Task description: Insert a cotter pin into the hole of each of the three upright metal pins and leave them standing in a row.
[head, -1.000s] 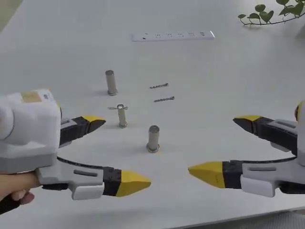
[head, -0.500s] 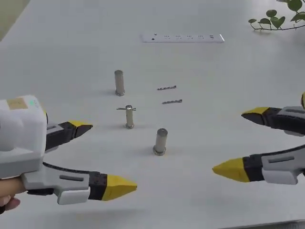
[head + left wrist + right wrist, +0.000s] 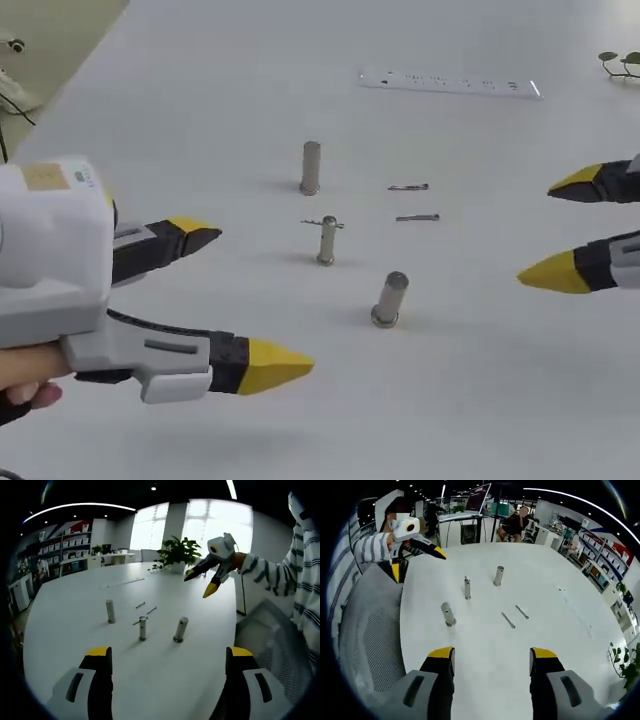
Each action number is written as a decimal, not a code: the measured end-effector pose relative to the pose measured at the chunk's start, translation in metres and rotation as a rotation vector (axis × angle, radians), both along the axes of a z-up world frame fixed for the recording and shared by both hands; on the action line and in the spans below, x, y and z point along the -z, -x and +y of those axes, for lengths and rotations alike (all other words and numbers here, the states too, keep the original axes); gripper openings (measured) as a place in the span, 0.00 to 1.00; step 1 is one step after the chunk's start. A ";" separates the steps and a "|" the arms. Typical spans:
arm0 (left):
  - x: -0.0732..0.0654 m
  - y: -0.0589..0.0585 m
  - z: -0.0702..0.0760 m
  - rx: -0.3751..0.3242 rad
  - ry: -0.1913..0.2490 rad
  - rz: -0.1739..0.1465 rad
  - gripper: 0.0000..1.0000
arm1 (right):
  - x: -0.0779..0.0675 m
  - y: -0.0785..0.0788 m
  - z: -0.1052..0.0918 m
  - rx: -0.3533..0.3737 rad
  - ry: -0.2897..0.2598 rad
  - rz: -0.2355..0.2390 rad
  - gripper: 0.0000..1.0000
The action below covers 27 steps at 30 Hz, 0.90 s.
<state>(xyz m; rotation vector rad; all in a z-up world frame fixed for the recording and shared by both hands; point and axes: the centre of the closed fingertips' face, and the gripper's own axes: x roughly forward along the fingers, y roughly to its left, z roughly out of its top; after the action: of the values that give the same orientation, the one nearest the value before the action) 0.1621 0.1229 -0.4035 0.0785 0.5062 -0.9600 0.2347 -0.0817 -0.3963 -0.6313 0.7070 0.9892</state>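
White and smooth, the table (image 3: 450, 400) runs wide under me, with an open office of shelves and windows behind it. A flat white power strip (image 3: 450, 84) lies toward the far edge; any marking on it is too small for me to read. My left gripper (image 3: 260, 300) hangs by the near edge, its black, yellow-tipped fingers (image 3: 272, 366) spread wide, holding and touching nothing. My right gripper (image 3: 540, 234) is likewise wide apart and empty, raised above the right side of the table. Toward the middle of the table three short grey metal cylinders stand in a slanting row: the far pin (image 3: 311, 167), the middle pin (image 3: 327, 240) and the near pin (image 3: 389, 298). A thin cotter pin (image 3: 322, 223) sits crosswise through the middle pin's top. One loose cotter pin (image 3: 408, 187) lies flat just right of the row, and a second loose cotter pin (image 3: 417, 217) lies beside it, the two apart from each other.
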 end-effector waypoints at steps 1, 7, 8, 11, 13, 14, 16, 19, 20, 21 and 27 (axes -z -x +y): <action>0.000 0.000 0.001 -0.001 -0.004 -0.001 0.93 | 0.000 -0.003 0.001 -0.004 0.004 0.005 0.57; 0.005 0.003 0.007 -0.045 0.047 0.045 0.92 | 0.002 -0.033 0.018 -0.018 -0.005 0.032 0.41; 0.007 0.004 0.008 -0.046 0.045 0.052 0.92 | 0.003 -0.036 0.021 -0.028 -0.001 0.032 0.39; 0.013 0.008 0.010 -0.055 0.031 0.059 0.92 | 0.010 -0.041 0.028 -0.074 0.044 0.047 0.37; 0.014 0.011 0.012 -0.067 0.038 0.062 0.92 | 0.014 -0.041 0.034 -0.105 0.069 0.057 0.35; 0.014 0.011 0.014 -0.074 0.041 0.066 0.92 | 0.017 -0.041 0.038 -0.130 0.087 0.059 0.34; 0.014 0.013 0.016 -0.082 0.043 0.072 0.92 | 0.022 -0.042 0.043 -0.165 0.112 0.058 0.30; 0.013 0.015 0.019 -0.081 0.034 0.069 0.91 | 0.032 -0.042 0.048 -0.208 0.158 0.072 0.27; 0.013 0.015 0.020 -0.080 0.031 0.066 0.91 | 0.036 -0.041 0.050 -0.221 0.173 0.085 0.25; 0.012 0.016 0.021 -0.079 0.030 0.064 0.91 | 0.040 -0.042 0.048 -0.223 0.178 0.094 0.23; 0.007 0.011 0.032 -0.122 0.054 0.056 0.90 | 0.058 -0.058 0.052 -0.234 0.212 0.109 0.13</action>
<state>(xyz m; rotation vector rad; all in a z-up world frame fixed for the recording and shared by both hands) 0.1515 0.1549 -0.4104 -0.0279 0.5301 -0.8573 0.2923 -0.0294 -0.4543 -0.8652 0.8554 1.1806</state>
